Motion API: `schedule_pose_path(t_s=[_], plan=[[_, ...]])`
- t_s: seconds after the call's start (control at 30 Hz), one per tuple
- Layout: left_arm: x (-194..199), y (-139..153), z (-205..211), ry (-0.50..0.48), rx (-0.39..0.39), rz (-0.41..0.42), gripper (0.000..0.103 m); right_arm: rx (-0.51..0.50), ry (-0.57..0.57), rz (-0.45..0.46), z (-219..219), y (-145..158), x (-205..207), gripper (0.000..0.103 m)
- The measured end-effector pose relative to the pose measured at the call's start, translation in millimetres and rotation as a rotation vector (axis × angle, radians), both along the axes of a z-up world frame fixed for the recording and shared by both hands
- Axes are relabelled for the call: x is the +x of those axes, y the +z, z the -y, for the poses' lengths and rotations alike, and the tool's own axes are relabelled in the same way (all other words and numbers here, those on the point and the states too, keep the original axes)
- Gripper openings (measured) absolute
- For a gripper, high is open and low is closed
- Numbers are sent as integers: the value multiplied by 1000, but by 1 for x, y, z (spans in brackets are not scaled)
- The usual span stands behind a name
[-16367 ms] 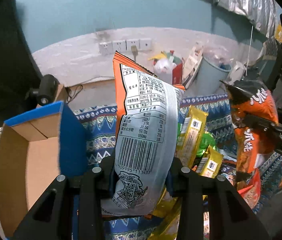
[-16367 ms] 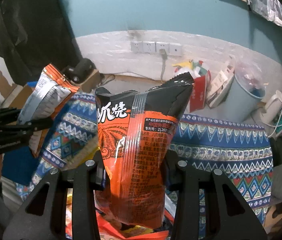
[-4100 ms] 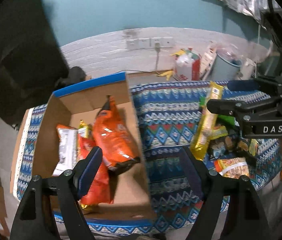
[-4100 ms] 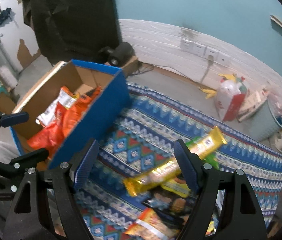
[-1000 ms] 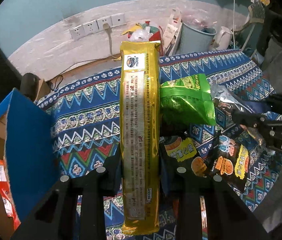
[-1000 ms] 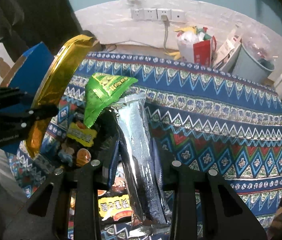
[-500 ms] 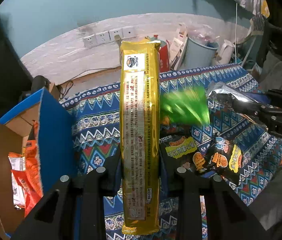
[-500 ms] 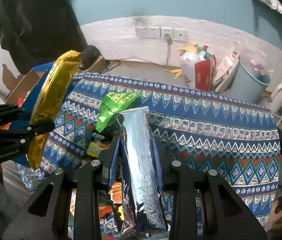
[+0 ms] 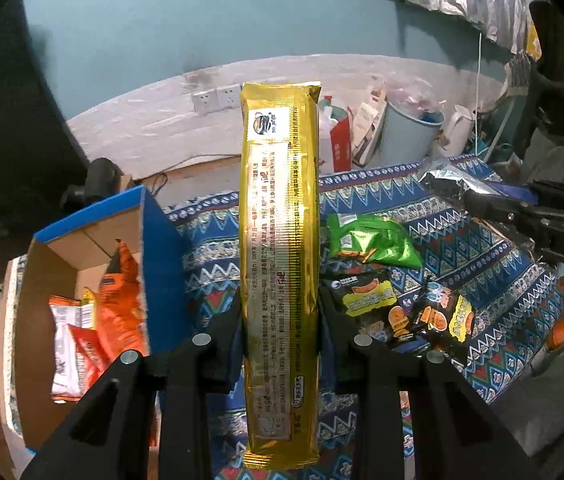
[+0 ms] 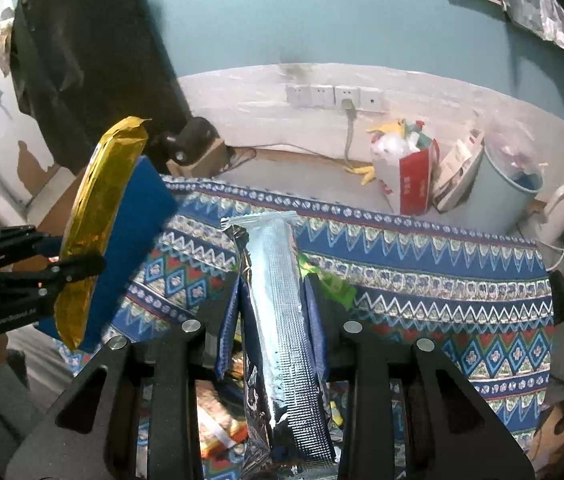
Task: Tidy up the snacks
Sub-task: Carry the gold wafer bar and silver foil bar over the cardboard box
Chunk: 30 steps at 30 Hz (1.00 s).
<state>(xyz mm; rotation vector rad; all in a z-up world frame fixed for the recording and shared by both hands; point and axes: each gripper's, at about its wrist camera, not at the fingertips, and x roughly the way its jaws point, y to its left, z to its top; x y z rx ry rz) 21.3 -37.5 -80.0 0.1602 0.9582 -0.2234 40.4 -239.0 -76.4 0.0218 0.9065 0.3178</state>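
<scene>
Now both packs are up off the pile.
Left hand-held gripper (image 9: pixel 280 316) clamps the gold pack (image 9: pixel 280 264), right hand-held gripper (image 10: pixel 272 300) the silver pack (image 10: pixel 282 320); both have risen, so the box (image 9: pixel 82 236) likely comes next.

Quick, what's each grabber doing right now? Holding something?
Left gripper: shut on the long gold foil snack pack, held upright.
Right gripper: shut on the long silver foil snack pack, also upright.
</scene>
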Motion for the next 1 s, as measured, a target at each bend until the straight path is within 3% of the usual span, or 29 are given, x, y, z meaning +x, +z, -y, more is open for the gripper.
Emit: schedule_pose_path(t_s=[0.3, 1.0], plan=[[-8, 11, -22, 38, 22, 41, 32, -12, 35, 48, -29, 19, 6, 30], [-23, 31, -92, 160, -27, 80, 32, 0, 174, 66, -126, 22, 28, 30]])
